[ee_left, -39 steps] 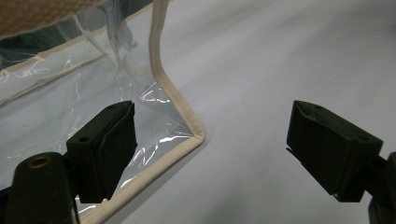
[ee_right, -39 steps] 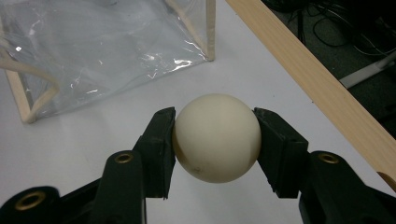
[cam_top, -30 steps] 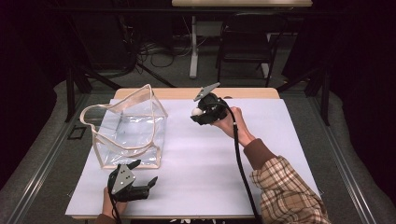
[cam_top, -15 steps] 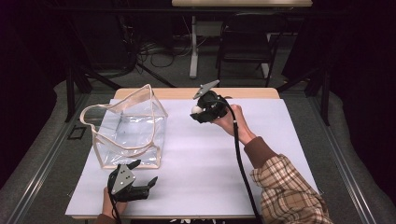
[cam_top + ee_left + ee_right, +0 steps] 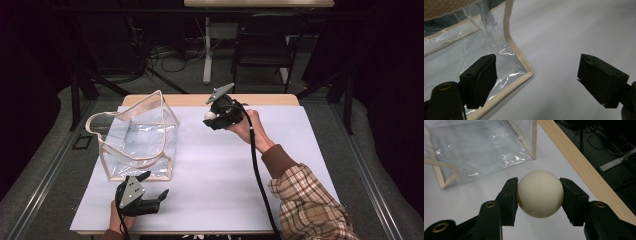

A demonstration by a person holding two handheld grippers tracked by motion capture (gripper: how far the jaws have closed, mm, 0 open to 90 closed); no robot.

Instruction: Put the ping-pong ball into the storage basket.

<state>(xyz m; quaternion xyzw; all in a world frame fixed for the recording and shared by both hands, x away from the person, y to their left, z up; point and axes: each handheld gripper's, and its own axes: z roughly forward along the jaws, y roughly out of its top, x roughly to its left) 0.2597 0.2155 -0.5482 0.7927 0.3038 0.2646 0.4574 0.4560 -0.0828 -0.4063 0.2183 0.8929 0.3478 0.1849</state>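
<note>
Nothing moved: one ball [image 5: 540, 193], one clear bag [image 5: 136, 137], two grippers.

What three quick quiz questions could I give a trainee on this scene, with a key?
1. True or false: the right gripper holds a ball.
2. How do the left gripper's jaws stand? A) shut on the bag B) open, holding nothing C) shut on the ball
3. In the high view, the clear bag stands on which side of the table?

Key: 1. True; its jaws press the ball from both sides. 2. B; the bag's corner lies beside one jaw. 3. The left side.
</note>
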